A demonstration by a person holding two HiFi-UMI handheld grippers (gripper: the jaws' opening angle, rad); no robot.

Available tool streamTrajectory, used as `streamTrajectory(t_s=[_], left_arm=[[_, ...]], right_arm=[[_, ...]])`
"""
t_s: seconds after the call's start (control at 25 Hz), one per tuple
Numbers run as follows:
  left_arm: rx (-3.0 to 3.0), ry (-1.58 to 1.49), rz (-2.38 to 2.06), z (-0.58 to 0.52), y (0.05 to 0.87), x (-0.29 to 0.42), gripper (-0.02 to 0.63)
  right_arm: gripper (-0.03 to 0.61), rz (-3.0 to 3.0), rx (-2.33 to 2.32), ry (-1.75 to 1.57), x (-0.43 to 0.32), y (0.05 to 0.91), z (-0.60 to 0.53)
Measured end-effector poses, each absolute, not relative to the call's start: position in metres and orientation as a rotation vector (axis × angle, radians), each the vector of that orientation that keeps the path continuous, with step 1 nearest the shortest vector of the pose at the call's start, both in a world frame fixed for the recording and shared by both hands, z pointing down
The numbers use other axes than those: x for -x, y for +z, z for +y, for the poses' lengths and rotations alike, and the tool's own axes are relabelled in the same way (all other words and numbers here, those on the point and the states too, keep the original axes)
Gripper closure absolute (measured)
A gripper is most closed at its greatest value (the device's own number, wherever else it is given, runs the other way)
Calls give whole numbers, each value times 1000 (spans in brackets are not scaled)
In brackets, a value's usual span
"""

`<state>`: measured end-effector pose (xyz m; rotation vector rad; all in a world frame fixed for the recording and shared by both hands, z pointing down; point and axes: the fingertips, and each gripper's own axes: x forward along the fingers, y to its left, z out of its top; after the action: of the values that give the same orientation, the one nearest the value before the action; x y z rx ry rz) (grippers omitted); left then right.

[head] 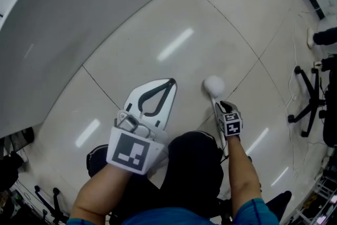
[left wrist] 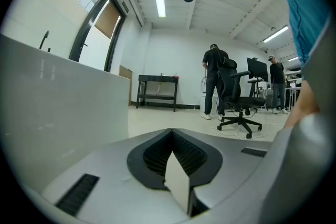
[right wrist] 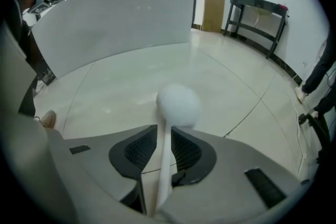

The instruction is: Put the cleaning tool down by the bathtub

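One cleaning tool, handle clamped in right gripper, long axis straight ahead, round head foremost and low, bathtub beyond to left.

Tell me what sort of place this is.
Probably a lab or office set up as a mock bathroom: a white bathtub stands on a glossy tiled floor, with an office chair and a black table nearby.

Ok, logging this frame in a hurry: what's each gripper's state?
Left gripper: closed, empty.
Right gripper: closed on the tool handle.
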<state>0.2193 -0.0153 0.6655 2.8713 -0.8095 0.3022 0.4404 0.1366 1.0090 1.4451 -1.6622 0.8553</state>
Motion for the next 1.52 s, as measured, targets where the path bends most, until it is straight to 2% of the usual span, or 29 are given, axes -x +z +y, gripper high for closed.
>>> streamTrajectory(t_s=[0.16, 0.76, 0.92, 1.04, 1.24, 1.52], left_arm=[[-2889, 341, -777, -14, 676, -223, 614], [-2892, 344, -692, 2, 679, -243, 614], [-2906, 371, -649, 6, 682, -247, 614], [-2908, 371, -644, 3, 684, -248, 614], [-2914, 355, -637, 2, 684, -250, 614], [-2921, 321, -649, -2, 678, -243, 614]], right_arm=[[445, -1603, -1413, 954, -445, 1042, 150], [443, -1503, -1245, 1024, -450, 1101, 171], [446, -1510, -1256, 1023, -450, 1097, 171], [485, -1507, -1254, 1044, -446, 1100, 171], [489, -1533, -1277, 1012, -434, 1090, 157], [489, -1748, -1372, 893, -404, 1029, 77]])
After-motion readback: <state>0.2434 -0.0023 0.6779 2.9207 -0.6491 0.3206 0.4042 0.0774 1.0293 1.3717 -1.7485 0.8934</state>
